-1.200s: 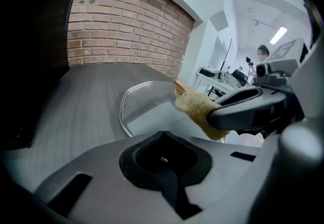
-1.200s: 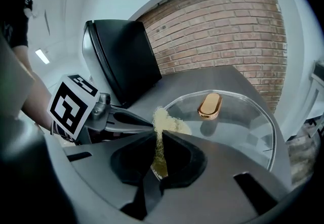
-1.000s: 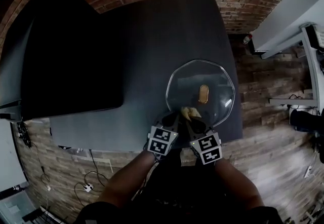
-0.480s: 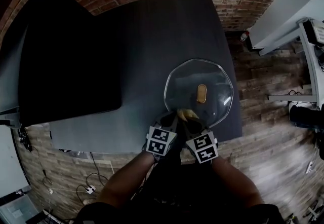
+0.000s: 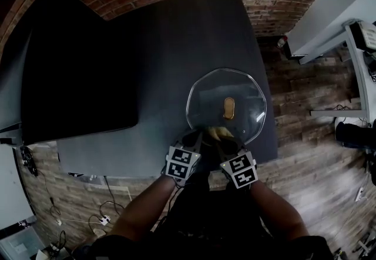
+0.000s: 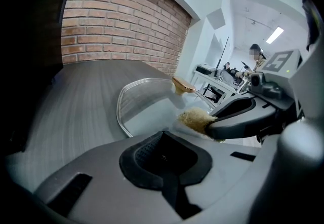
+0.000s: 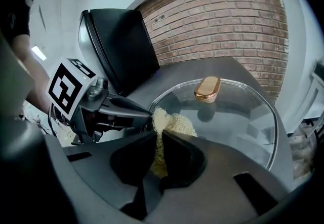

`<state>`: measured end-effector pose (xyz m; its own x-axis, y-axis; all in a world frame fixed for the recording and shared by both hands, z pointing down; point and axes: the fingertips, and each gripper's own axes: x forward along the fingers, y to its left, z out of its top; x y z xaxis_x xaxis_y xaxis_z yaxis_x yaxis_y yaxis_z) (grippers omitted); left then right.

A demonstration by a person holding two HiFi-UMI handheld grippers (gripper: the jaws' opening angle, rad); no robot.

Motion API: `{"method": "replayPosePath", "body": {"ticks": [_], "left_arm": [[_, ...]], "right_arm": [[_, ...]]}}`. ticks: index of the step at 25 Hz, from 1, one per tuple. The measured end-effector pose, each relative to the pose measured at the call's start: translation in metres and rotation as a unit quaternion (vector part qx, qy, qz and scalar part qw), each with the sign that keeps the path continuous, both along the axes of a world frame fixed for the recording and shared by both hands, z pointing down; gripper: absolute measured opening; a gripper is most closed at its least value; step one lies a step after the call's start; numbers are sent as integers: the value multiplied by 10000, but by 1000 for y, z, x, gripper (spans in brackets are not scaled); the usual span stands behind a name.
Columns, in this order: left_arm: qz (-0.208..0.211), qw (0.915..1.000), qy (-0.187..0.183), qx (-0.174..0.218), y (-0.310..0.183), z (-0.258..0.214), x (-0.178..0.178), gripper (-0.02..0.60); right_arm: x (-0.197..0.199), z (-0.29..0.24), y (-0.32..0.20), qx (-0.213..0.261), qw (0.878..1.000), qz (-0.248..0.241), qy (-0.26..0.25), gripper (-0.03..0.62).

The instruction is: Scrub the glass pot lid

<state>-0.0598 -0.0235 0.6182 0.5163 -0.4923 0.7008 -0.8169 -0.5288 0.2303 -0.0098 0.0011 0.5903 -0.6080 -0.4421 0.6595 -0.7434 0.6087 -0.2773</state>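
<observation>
While the glass pot lid [image 5: 247,97] sits a touch further left in the head view than a second ago, the whole scene has slid the same way, so the camera probably moved and not the lid. It lies flat, knob [image 5: 228,107] up, on the dark surface [image 5: 170,65] near the right front corner. The real change is small: the yellowish scrubber [image 5: 217,133] is still on the near rim of the glass, having shifted only slightly sideways. That suggests short rubbing strokes on one patch. Most of the glass, beyond the knob and out to the far rim, is probably still to be done.

The right gripper [image 5: 222,138] has its jaws clamped on the scrubber, a tuft of which sticks out past the tips onto the glass. The left gripper [image 5: 194,137] has its jaws together with nothing visible between them. Its tip is just beside the scrubber at the lid's near left rim, though I cannot tell whether it presses on the glass. Both forearms come in from the front edge, close together and angled slightly inward, with the marker cubes side by side.
</observation>
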Motion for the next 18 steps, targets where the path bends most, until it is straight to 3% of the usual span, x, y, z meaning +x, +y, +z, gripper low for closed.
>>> {"method": "replayPosePath", "body": {"ticks": [18], "left_arm": [[-182, 9998, -26, 33, 1, 1, 2, 31]], "right_arm": [[102, -1, -46, -66, 9987, 502, 60, 41]]}}
